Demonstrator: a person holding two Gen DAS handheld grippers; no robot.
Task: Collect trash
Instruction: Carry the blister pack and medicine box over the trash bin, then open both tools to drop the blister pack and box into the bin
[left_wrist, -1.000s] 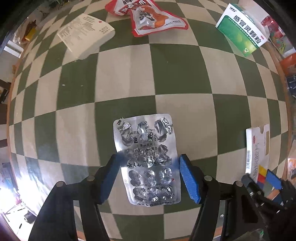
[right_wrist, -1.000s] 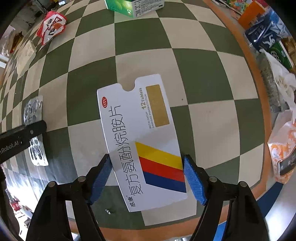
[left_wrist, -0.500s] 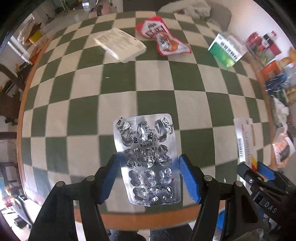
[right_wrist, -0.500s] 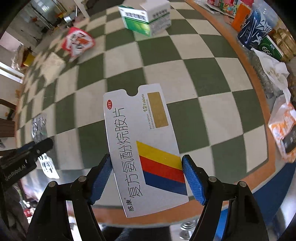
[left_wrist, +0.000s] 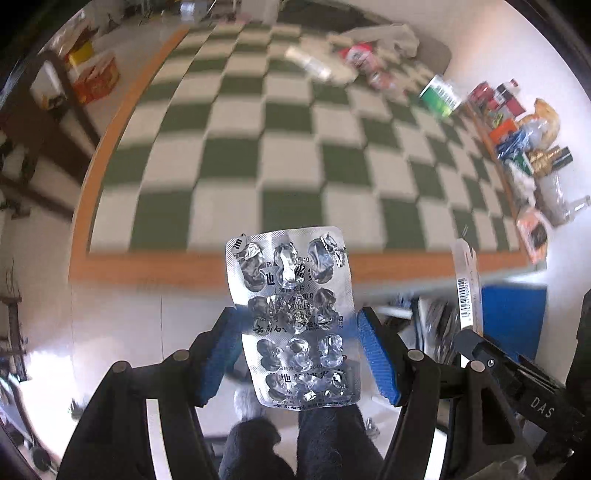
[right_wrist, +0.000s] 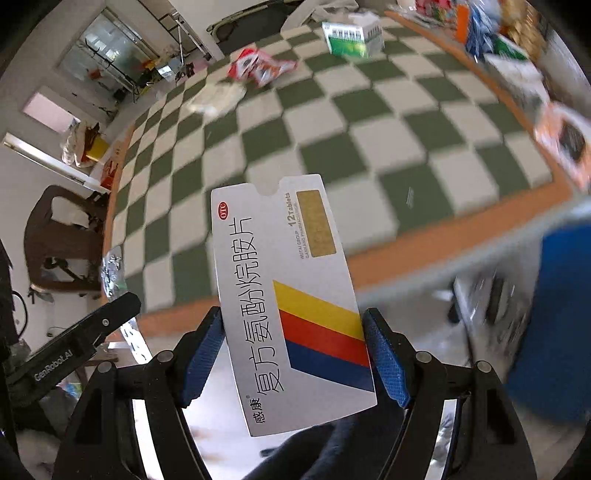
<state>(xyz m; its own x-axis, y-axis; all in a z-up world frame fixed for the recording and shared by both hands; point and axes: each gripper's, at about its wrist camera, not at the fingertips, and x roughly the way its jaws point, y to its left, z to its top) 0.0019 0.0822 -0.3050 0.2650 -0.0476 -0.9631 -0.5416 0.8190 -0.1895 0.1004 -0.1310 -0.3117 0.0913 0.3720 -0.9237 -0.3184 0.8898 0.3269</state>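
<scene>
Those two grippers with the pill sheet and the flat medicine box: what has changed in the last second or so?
Both have lifted off the checkered table and drawn back past its wooden edge, so floor now shows beneath them. The left gripper carried the empty pill sheet along; the right gripper carried the flat medicine box. Nothing was let go: both grips look the same, and the litter farther back on the table stayed put.

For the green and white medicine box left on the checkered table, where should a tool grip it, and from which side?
Judging from the right wrist view, the green and white medicine box sits as a raised block on the green-and-white checkered table. Probably come from above and pinch its two long side faces, across the narrow width.
</scene>
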